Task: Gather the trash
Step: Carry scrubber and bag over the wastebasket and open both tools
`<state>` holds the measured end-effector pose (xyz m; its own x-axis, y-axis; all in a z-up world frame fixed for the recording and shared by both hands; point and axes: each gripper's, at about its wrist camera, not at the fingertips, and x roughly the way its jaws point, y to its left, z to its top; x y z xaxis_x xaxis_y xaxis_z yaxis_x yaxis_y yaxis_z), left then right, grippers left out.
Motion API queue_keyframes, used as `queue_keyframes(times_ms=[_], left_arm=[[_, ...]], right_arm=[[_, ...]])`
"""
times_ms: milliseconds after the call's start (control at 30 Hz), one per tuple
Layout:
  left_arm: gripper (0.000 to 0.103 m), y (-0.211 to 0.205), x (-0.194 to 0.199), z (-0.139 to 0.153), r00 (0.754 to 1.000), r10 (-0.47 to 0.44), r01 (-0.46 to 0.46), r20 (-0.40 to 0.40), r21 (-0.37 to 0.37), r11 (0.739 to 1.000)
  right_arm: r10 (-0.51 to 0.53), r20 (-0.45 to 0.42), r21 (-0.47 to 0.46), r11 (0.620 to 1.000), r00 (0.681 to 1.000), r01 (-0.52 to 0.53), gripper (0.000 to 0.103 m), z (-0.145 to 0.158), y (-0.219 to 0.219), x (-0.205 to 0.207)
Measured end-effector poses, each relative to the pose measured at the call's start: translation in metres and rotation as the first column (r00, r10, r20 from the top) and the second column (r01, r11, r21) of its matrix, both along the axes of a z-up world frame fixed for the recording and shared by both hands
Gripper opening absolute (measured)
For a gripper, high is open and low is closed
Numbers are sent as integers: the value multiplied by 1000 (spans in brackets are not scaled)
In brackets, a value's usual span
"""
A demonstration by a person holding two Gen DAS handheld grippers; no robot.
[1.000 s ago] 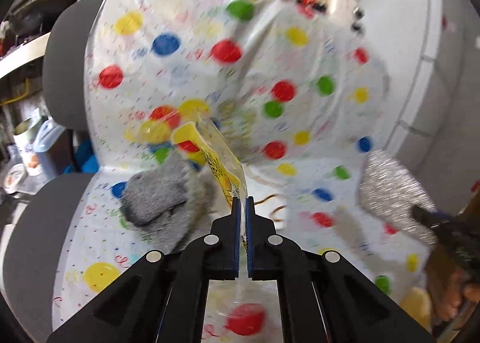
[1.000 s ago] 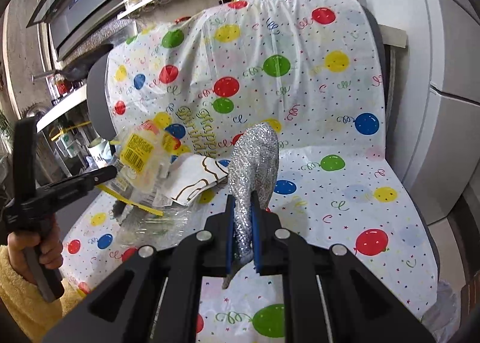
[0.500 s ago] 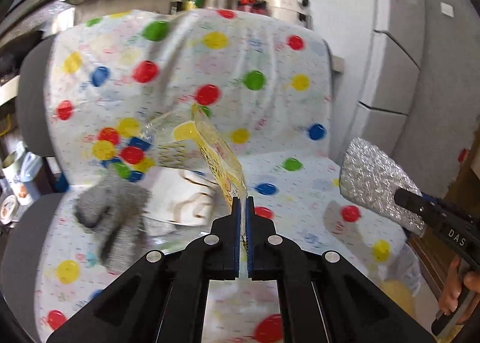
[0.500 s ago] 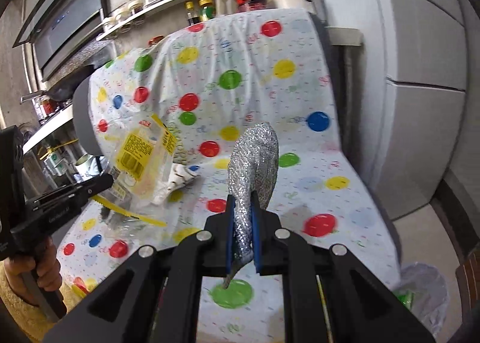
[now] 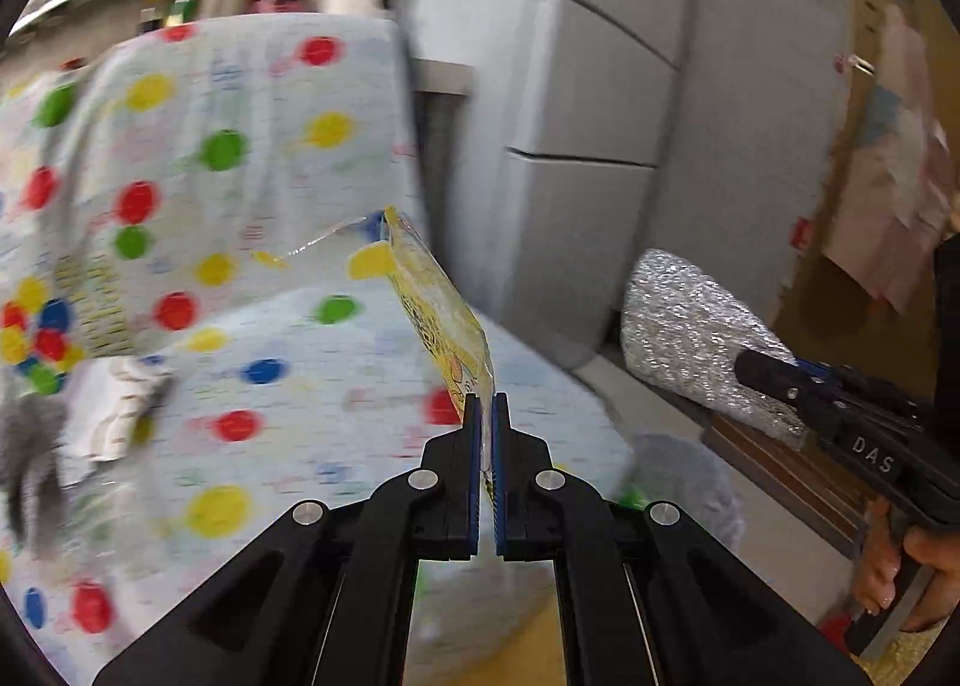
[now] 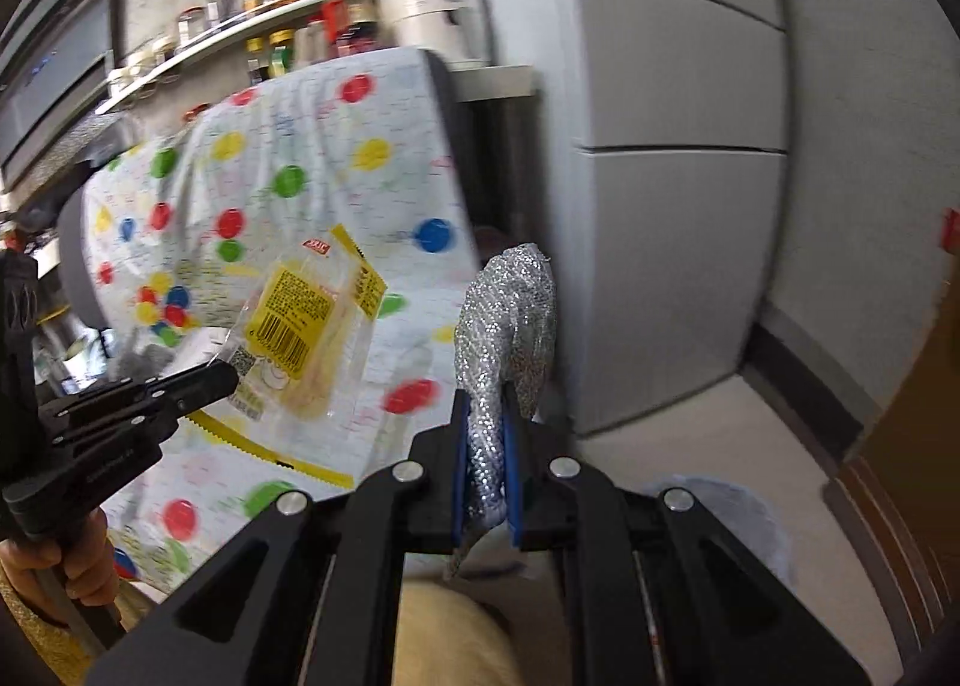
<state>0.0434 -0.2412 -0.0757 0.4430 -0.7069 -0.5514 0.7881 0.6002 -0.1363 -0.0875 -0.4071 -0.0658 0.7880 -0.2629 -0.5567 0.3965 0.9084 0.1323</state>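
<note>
Both grippers raised w/ trash: left gripper point(image 5: 486, 404) w/ wrapper point(image 5: 441, 320), right gripper point(image 6: 485, 422) w/ foil point(image 6: 507, 314).

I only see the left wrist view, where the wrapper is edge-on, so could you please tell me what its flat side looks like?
Observer: In the right wrist view the wrapper is clear plastic with a yellow barcode label. The left gripper pinches its lower corner.
Operator: Thank you. How does the right gripper hold the silver foil?
Observer: The right gripper is shut on the silver foil, and a tail of foil sticks out below the fingers.
Operator: Can you see the hand on the left gripper?
Observer: Yes, the left hand wraps its handle, with a yellow sleeve at the wrist.
</note>
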Motion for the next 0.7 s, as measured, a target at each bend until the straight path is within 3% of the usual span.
queue_keyframes(times_ms=[133,367,700], left_arm=[[3,-39,-29,-7,995,-100,100,3,11,995],[3,-91,-66,-36,980,-195,196,-43,31,980],[4,-168,-91,-85,937,-326,339,-121,107,935]], right_arm=[[-98,-19,2,995,995,98,10,-11,-25,-37],[-243,-94,18,969,965,246,10,-50,-65,-87],[-320,-187,131,929,929,347,10,-117,-114,-102]])
